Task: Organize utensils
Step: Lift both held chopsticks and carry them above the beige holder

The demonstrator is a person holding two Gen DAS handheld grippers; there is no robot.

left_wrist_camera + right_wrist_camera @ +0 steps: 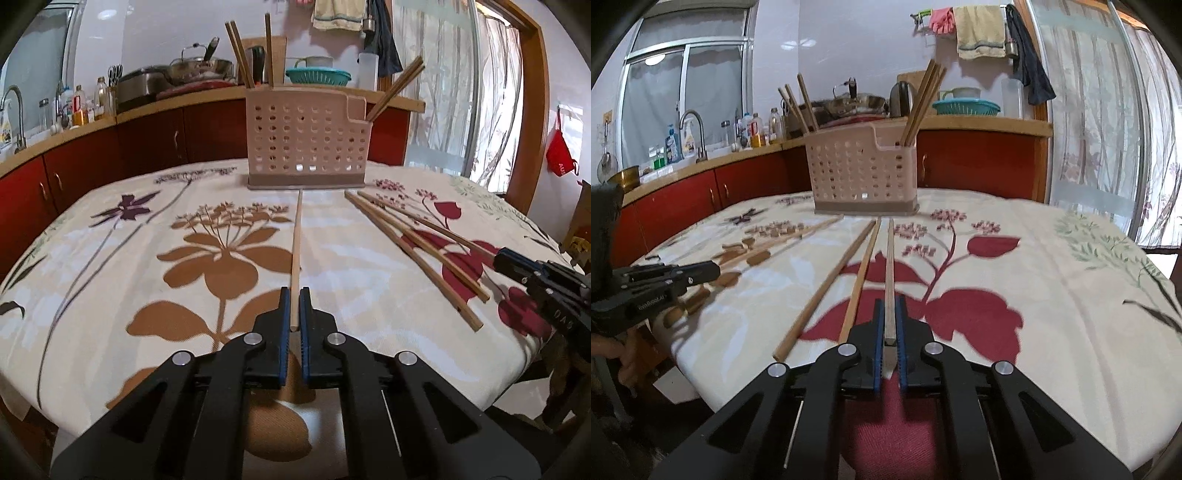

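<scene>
1. Now the left gripper sits low over the flower-printed tablecloth of the table, its blue-padded fingers nearly closed around the near end of a pale, slender wooden chopstick. Whether the pads truly press the wood or stand just off it, I cannot tell.

2. That chopstick lies flat, pointing straight at the pink perforated plastic utensil holder at the far side of the table, its far tip close to the holder's base. Taking it by the butt end likely leaves the rest of its length free to tip upright into a compartment.

3. The right gripper does the same with another straight wooden chopstick: its fingers are narrowed to the stick's width at the near end. Again a firm clamp is likely but not certain.

4. Two darker brown chopsticks lie loose just left of that one, fanning outward toward the table edge, still to be gathered.

5. The holder stands upright and already carries chopsticks: a few in its tall left section, a slanted bunch in the small right-hand pocket. Its slots face up, so each stick must be raised and dropped in tip first.

6. Judging by this, the task is partway along; four sticks remain on the cloth.
</scene>
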